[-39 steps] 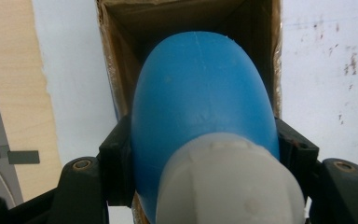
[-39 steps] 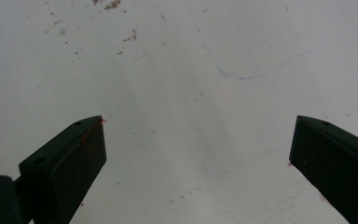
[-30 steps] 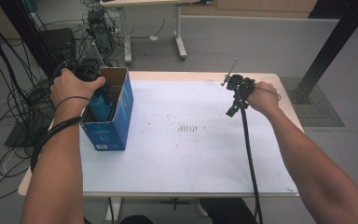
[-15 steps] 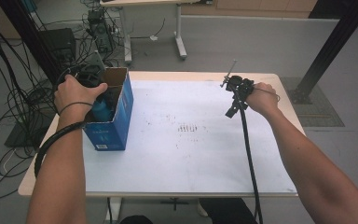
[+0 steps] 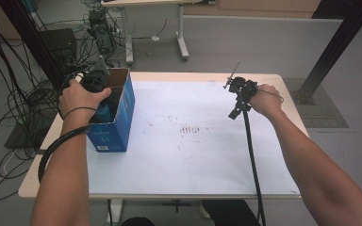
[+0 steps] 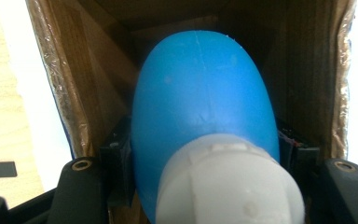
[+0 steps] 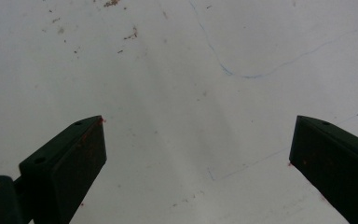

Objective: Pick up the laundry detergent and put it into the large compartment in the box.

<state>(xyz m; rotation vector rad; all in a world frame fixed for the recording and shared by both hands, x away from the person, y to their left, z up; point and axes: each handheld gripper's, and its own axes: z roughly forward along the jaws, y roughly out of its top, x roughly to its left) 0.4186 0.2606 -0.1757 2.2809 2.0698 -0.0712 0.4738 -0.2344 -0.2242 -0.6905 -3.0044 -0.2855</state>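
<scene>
Two grippers, one bottle, one box, one desk. We list the blue bottle first: smooth rounded plastic body, white ribbed cap nearest the camera, lying inside the open cardboard box that stands at the left edge of the desk. Our left gripper reaches into the box from above and pinches the bottle across its body just below the cap, one jaw on either flank. We judge the bottle light and fairly stiff, though its glossy curved sides look slippery; the hold is best kept low on the shoulder near the cap, where the body narrows and the ribbing offers a stop. The box walls stand close on both sides, so we expect a straight lift to clear them. Our right gripper hangs over the bare white desk top well to the right, jaws spread wide, nothing between them.
</scene>
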